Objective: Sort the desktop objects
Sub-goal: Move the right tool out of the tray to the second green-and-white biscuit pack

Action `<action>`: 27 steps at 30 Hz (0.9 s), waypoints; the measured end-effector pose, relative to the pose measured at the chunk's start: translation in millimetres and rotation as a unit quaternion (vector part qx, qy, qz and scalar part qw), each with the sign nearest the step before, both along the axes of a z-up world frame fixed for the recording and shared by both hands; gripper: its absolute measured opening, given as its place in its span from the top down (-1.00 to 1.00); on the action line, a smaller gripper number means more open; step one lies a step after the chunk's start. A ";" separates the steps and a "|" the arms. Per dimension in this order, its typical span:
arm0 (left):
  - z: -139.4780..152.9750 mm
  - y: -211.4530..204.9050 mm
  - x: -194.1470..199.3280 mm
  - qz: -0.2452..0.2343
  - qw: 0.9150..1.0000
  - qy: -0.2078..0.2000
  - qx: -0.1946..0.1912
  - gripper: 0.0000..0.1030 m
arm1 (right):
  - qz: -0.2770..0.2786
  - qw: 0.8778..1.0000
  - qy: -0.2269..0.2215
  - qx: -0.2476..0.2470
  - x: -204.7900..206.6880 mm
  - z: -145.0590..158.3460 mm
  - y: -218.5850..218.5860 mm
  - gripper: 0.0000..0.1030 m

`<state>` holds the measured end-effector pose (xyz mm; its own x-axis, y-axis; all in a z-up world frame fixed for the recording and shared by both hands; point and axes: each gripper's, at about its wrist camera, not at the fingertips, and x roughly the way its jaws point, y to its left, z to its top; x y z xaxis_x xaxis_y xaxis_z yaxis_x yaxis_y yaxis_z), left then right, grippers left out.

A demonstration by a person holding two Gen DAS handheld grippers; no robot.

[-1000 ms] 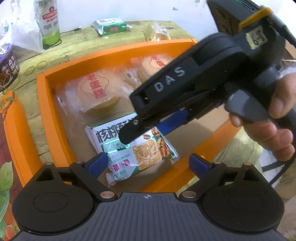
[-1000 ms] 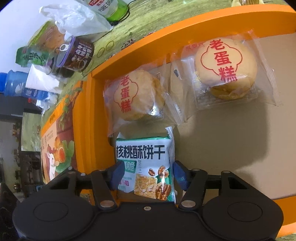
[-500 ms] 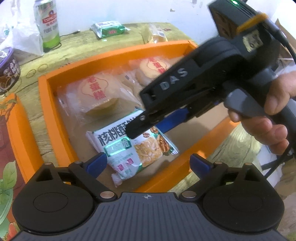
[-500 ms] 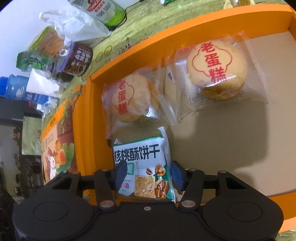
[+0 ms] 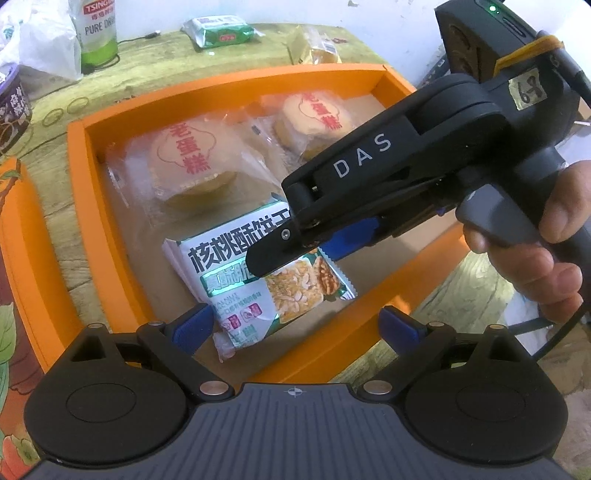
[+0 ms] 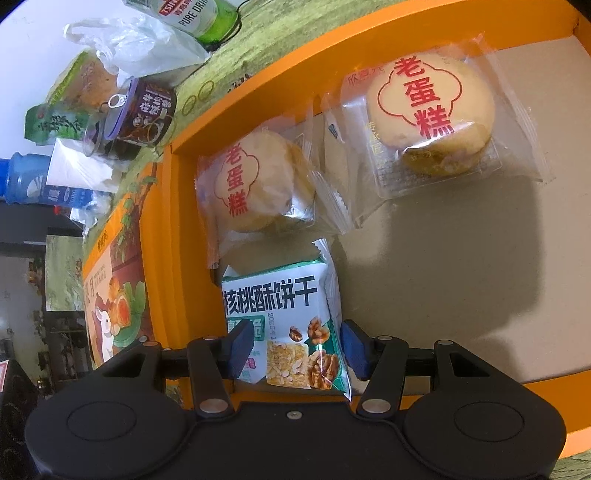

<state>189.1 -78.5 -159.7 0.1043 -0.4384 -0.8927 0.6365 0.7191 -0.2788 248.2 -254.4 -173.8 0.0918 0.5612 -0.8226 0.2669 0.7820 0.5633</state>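
Note:
A white and green walnut biscuit packet [image 5: 236, 273] lies tilted in the orange box [image 5: 77, 206], near its front wall. My right gripper [image 5: 306, 251] reaches down onto it from the right, held by a person's hand [image 5: 535, 258]. In the right wrist view the right gripper [image 6: 297, 347] is shut on the packet [image 6: 284, 314], a blue pad against each side. Two wrapped egg cakes [image 5: 188, 162] [image 5: 314, 122] lie behind it in the box. My left gripper [image 5: 297, 326] hovers open over the box's front edge, gripping nothing.
On the table behind the box stand a green can [image 5: 98, 33], a green packet [image 5: 221, 31] and a wrapped bun [image 5: 317, 51]. A dark cup [image 5: 13, 107] and a printed orange lid [image 5: 11, 258] lie to the left. The box floor [image 6: 461, 266] is bare on the right.
The right gripper's jaws have narrowed onto the sides of the biscuit packet. Both hands have barely shifted, and the left gripper stays open.

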 end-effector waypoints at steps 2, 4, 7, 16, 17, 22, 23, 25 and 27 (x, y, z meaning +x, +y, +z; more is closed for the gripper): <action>-0.2 0.7 0.5 -0.002 1.000 0.002 0.000 -0.89 | 0.000 1.000 0.003 0.000 0.5 -0.4 0.2 -0.01; 0.3 1.3 1.3 -0.001 1.000 0.003 -0.001 -0.89 | 0.000 1.000 0.003 0.000 1.1 -0.4 0.3 -0.01; 3.1 2.9 2.7 0.001 1.000 0.003 -0.002 -0.89 | -0.002 1.000 0.006 0.001 2.0 0.1 -0.5 -0.01; 22.1 3.8 12.3 0.014 1.000 -0.007 -0.003 -0.89 | -0.009 1.000 0.000 0.000 5.2 15.9 -11.1 -0.01; 25.0 3.8 14.3 0.015 1.000 -0.010 -0.005 -0.89 | -0.011 1.000 -0.001 0.000 6.8 19.0 -12.6 -0.01; 40.7 -1.4 28.9 0.028 0.999 -0.029 -0.017 -0.89 | -0.016 1.000 -0.016 -0.002 20.2 35.8 -22.7 -0.01; 43.7 -2.9 32.6 0.032 0.999 -0.033 -0.019 -0.89 | -0.016 1.000 -0.020 -0.002 23.6 39.3 -25.0 -0.01; 48.6 -5.5 40.3 0.039 0.998 -0.040 -0.023 -0.89 | -0.017 0.999 -0.028 -0.003 30.3 46.3 -29.7 -0.01; 53.1 -7.7 48.2 0.046 0.997 -0.049 -0.026 -0.90 | -0.018 0.999 -0.038 -0.006 39.6 52.6 -37.3 -0.01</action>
<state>237.4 -86.2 -106.6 0.2320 -0.4680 -0.8527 0.5952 0.7617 -0.2561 287.9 -291.7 -121.2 0.1741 0.5465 -0.8192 0.2522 0.7794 0.5736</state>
